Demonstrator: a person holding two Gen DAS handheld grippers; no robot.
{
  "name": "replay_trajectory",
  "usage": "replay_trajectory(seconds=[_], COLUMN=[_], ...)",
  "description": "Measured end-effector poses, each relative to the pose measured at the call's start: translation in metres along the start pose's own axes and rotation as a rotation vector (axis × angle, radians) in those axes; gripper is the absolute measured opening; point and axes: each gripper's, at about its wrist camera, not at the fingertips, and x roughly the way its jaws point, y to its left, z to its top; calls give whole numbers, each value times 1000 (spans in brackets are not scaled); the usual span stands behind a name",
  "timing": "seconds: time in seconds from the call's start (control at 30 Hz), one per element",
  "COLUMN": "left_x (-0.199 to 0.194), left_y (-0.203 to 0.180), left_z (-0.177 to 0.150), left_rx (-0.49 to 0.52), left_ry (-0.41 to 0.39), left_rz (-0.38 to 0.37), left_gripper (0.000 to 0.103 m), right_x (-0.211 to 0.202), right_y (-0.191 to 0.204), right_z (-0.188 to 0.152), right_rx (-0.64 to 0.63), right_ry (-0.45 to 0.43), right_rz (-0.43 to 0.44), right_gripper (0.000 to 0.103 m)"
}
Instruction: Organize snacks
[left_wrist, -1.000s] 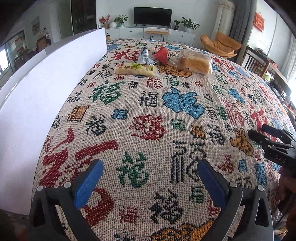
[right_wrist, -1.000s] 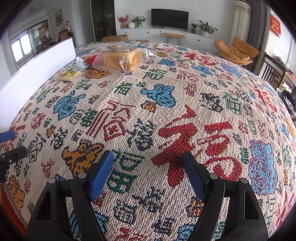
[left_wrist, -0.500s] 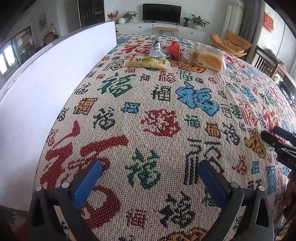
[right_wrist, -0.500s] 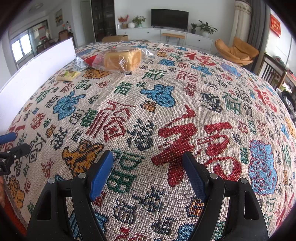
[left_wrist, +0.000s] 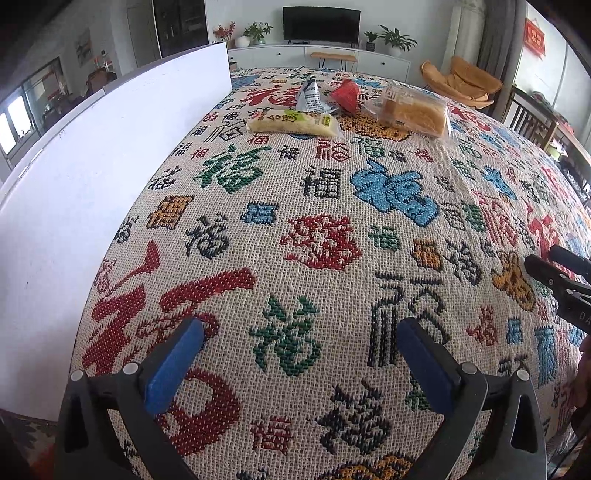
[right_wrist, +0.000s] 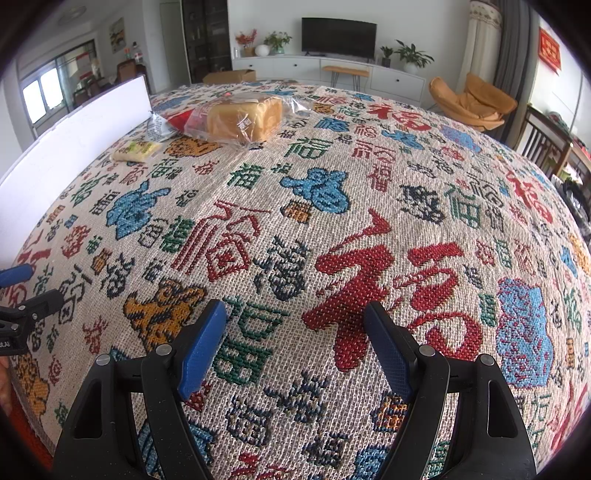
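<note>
While both tongs gape empty, snacks (left_wrist: 347, 110) lie well beyond them.

Daylit living room. White far wall carried a dark television (right_wrist: 339, 36) above a long white cabinet (right_wrist: 332, 72); potted plants (right_wrist: 410, 57) on it. Orange lounge chair (right_wrist: 471, 101) stood right; windows (right_wrist: 40, 94) left.

On the far part of the woven patterned tablecloth (left_wrist: 332, 229) lie four snacks close together. The long pale yellow packet (left_wrist: 293, 123) lies in front, the small silver foil packet (left_wrist: 310, 96) and red triangular packet (left_wrist: 347, 95) behind it, the clear-bagged bread loaf (left_wrist: 413, 112) to the right. A tall white flat board (left_wrist: 110, 155) stands along the left.
</note>
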Motion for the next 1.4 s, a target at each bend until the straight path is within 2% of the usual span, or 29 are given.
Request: replay_trajectory(seconds=[0.4, 0.73, 0.87, 1.07, 1.4], left_x=[-1, -10, -10, -19, -18], left_y=[1, 28, 28, 30, 30], left_z=[0, 0, 0, 0, 0], left_rx=[-9, -145, -142, -153, -146], left_ry=[-5, -46, -46, -88, -75], left_rz=[-3, -49, -48, -52, -49], left_gripper=[103, 103, 103, 103, 103], right_x=[0, 0, 0, 0, 0], right_y=[1, 0, 0, 0, 0], right_z=[0, 0, 0, 0, 0], right_rx=[1, 1, 1, 1, 1], right_ry=[1, 1, 1, 1, 2], right_rz=[0, -1, -1, -1, -1], right_gripper=[80, 80, 80, 80, 80])
